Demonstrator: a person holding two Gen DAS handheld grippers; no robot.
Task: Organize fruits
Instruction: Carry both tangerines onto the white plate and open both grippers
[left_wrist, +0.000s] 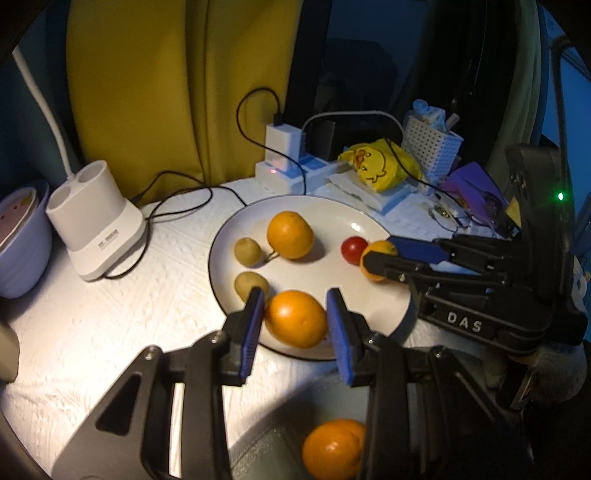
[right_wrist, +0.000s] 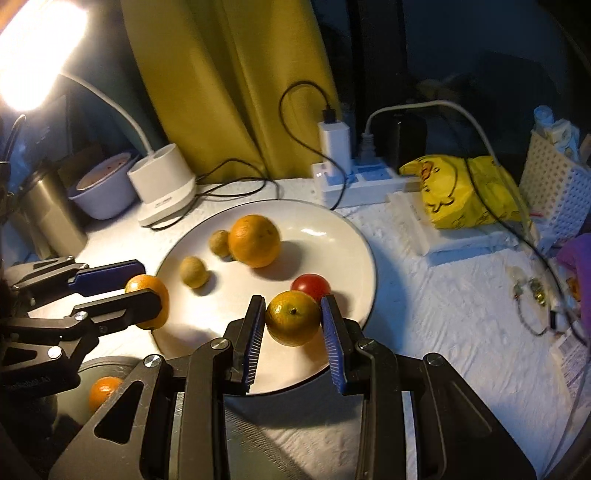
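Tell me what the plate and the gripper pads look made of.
Plate: likely glazed ceramic, off-white with a dark rim; it shows a bright glossy highlight. Pads: blue, matte, finely ribbed along their edges, probably rubber or soft plastic.

The small orange mandarin between the right fingers is mostly covered by them in the left wrist view. Below the left fingers, a round orange fruit in a dark bowl is part hidden by the gripper body and cut by the bottom edge. Beyond the right fingers, small metal bits on the white-clothed bench are too blurred to identify.
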